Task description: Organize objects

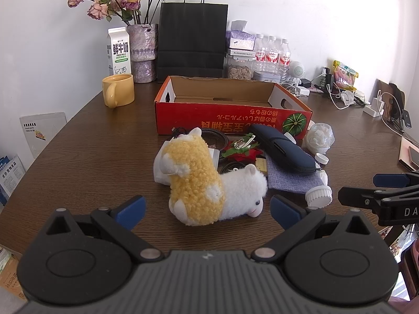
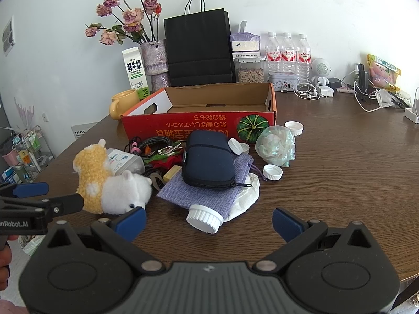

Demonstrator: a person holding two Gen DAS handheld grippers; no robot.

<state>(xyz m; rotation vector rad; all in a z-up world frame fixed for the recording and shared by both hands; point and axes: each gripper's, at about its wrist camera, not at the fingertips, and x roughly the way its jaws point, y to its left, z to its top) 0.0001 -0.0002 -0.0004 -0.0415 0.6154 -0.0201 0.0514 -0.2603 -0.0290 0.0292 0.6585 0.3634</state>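
Observation:
A pile of small items lies on the brown table in front of an empty red cardboard box (image 1: 230,116) (image 2: 199,124). A yellow plush (image 1: 193,180) (image 2: 91,175) lies on a white plush (image 1: 243,191) (image 2: 125,192). My left gripper (image 1: 208,210) is open, its blue pads on either side of the plush pair, not touching. Further right a navy zip pouch (image 1: 282,149) (image 2: 208,161) rests on a grey-blue cloth bag (image 1: 290,180) (image 2: 199,193). My right gripper (image 2: 209,222) is open just short of a white ribbed jar lid (image 2: 204,218) (image 1: 319,196).
A yellow mug (image 1: 117,90), milk carton (image 1: 119,51), flower vase (image 1: 142,52), black paper bag (image 1: 192,41) and water bottles (image 2: 286,52) line the back. White caps (image 2: 272,172), a crumpled plastic bag (image 2: 276,146), cables and chargers (image 2: 366,96) lie right.

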